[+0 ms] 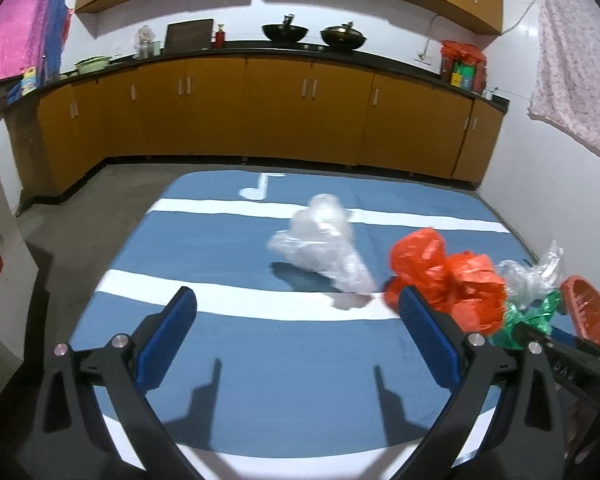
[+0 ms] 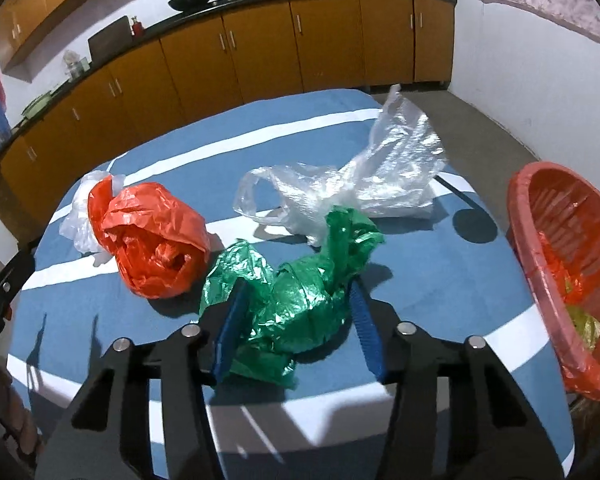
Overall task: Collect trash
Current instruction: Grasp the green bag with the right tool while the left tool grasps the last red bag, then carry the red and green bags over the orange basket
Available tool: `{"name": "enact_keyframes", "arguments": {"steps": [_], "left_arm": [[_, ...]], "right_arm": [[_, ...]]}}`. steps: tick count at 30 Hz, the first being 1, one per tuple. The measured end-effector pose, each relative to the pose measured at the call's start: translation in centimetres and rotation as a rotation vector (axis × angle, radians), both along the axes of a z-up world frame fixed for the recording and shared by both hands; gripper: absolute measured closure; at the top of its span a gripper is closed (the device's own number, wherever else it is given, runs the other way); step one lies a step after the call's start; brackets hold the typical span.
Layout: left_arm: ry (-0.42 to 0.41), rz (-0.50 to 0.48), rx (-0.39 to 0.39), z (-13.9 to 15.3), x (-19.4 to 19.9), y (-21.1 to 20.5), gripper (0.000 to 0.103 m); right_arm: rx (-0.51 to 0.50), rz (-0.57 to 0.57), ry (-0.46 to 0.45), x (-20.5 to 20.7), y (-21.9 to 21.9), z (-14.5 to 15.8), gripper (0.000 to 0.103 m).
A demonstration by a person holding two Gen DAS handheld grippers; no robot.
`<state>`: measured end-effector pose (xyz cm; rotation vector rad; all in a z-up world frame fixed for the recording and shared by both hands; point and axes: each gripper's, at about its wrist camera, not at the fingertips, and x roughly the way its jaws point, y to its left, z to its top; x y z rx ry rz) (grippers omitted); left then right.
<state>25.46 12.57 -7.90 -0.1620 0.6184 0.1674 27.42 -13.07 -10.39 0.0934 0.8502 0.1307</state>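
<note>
In the right wrist view a crumpled green plastic bag lies on the blue striped table. My right gripper is shut on it, its blue pads pressing both sides. An orange bag lies to its left, a large clear bag behind it, and a smaller clear bag past the orange one. My left gripper hangs open over the table with nothing between its pads. Ahead of it are a clear bag, the orange bag and the green bag.
An orange basket lined with red plastic stands at the table's right edge, some trash inside. Its rim also shows as the basket in the left wrist view. Brown cabinets under a dark counter with two woks run along the far wall.
</note>
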Motion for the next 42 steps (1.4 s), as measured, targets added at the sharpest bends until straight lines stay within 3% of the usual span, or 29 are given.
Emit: {"name": "enact_keyframes", "arguments": {"steps": [4,12,21,27,30,32,36,42], "left_arm": [[0.007,-0.067,-0.035,0.2,0.9,-2.7,0.004],[0.022,-0.165,-0.031,0.8,4.2,-8.3,0.004],[0.173,-0.156,-0.036,-1.7,8.8,-10.6,0.005],[0.199,-0.196,-0.04,-3.1,9.3,-10.3,0.027],[0.198,-0.216,-0.038,-3.2,9.3,-10.5,0.035],[0.195,-0.236,-0.037,-3.3,9.1,-10.6,0.045],[0.184,-0.255,-0.035,-3.3,8.8,-10.9,0.054],[0.159,-0.273,-0.056,-2.7,7.7,-10.6,0.06]], "right_arm": [[-0.032,0.005,-0.026,-1.1,-1.0,0.2,0.065],[-0.085,-0.051,-0.081,-2.8,-4.0,0.7,0.067],[-0.06,-0.028,-0.06,-2.7,-5.3,0.5,0.067],[-0.023,-0.003,-0.02,-2.3,-5.2,0.0,0.057],[0.006,0.008,0.005,-2.1,-5.2,-0.3,0.057],[0.016,0.018,0.011,-2.0,-5.1,-0.4,0.057],[0.009,0.047,0.013,-2.2,-4.5,-0.4,0.065],[-0.011,0.044,-0.032,-3.3,-4.5,0.3,0.067]]}}
